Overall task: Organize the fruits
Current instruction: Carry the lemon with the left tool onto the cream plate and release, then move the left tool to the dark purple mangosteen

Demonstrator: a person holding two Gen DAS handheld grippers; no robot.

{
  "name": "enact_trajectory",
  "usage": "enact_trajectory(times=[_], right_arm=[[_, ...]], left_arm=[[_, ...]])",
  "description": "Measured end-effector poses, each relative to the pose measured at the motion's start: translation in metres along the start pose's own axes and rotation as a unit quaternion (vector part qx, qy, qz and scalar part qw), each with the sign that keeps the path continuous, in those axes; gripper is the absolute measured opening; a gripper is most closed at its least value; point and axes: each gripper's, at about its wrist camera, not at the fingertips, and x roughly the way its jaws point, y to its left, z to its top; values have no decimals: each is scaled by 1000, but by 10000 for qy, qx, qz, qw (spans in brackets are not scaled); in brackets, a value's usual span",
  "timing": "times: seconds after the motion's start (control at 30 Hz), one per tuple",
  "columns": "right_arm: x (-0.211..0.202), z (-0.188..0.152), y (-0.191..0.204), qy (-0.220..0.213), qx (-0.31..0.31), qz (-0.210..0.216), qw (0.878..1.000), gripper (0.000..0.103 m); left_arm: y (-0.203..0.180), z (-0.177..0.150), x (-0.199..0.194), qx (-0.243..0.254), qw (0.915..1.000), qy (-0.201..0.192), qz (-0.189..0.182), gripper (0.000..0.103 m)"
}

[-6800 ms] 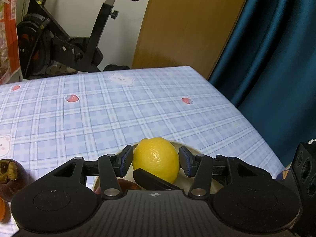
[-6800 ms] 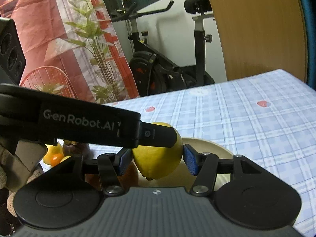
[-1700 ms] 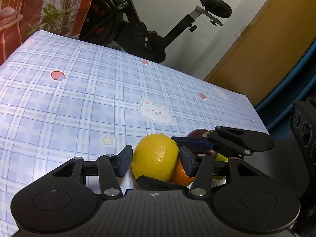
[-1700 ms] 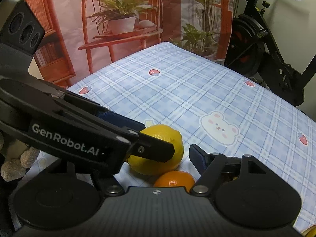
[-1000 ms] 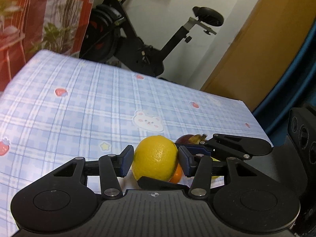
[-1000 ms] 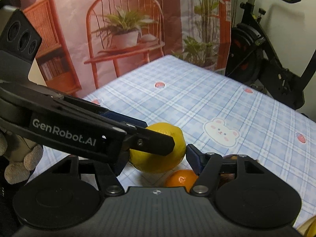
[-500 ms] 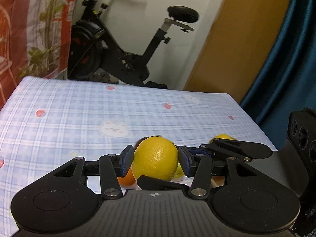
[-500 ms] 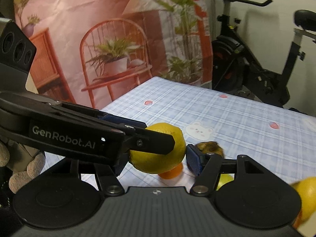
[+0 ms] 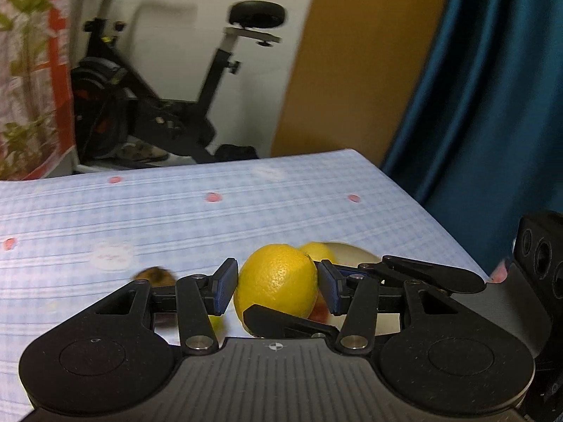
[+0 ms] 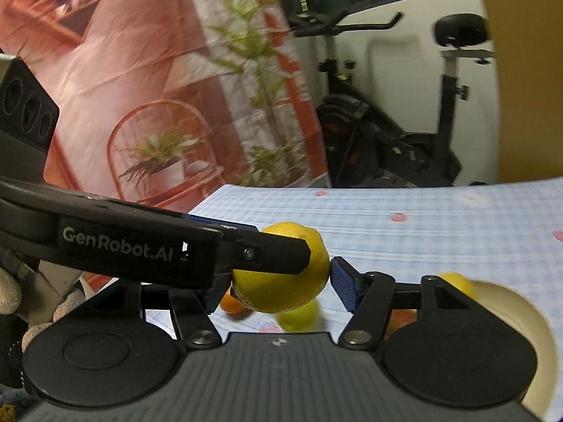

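A yellow lemon [image 9: 276, 281] hangs above the table, gripped from two sides at once. My left gripper [image 9: 276, 286] is shut on it, both blue pads against its flanks. My right gripper [image 10: 278, 288] is shut on the same lemon [image 10: 281, 285], crossing the left one; a right finger [image 9: 432, 274] reaches in from the right. A cream plate [image 10: 520, 316] lies low on the right, with a second lemon [image 10: 454, 279] on it. Below the held lemon, an orange [image 10: 234, 304] and a green fruit [image 10: 299, 316] lie blurred on the cloth.
The table wears a blue plaid cloth [image 9: 176, 218] with its right edge by a teal curtain [image 9: 475, 105]. A brown fruit [image 9: 155, 274] lies left of the grippers. An exercise bike [image 9: 158, 112] stands beyond the far edge. A gloved hand [image 10: 14, 299] holds the left gripper.
Both grippers have swung to the right together with the lemon and risen a little. The plate with the second lemon has come into view; the loose fruits have slid left and below.
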Motion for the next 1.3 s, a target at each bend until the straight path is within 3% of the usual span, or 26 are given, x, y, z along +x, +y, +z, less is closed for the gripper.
enact_trajectory(times=[0.3, 0.47, 0.57, 0.6, 0.7, 1.03, 1.2, 1.3], right_arm=[[-54, -29, -45, 18, 534, -486, 9974, 64], [-60, -50, -60, 202, 842, -592, 9945, 63], [-58, -59, -61, 309, 851, -577, 9942, 57], [-56, -60, -60, 328, 847, -482, 9947, 48], [-50, -58, -51, 343, 609, -640, 9955, 45], [-50, -66, -54, 216, 607, -606, 9961, 45], [-51, -71, -50, 105, 550, -654, 9963, 50], [-52, -72, -47, 28, 444, -707, 9965, 52]], left_arm=[[-55, -22, 33, 291, 9980, 408, -389, 53], [-57, -43, 48, 140, 9964, 718, -437, 54], [-50, -52, 54, -26, 9958, 807, -439, 50], [-49, -53, 53, -28, 9964, 741, -407, 50], [-48, -50, 57, -28, 9965, 744, -381, 49], [-48, -52, 50, -118, 9969, 685, -379, 49], [-34, -54, 29, -403, 9984, 333, -216, 49], [-19, -55, 14, -606, 9981, 55, 82, 50]])
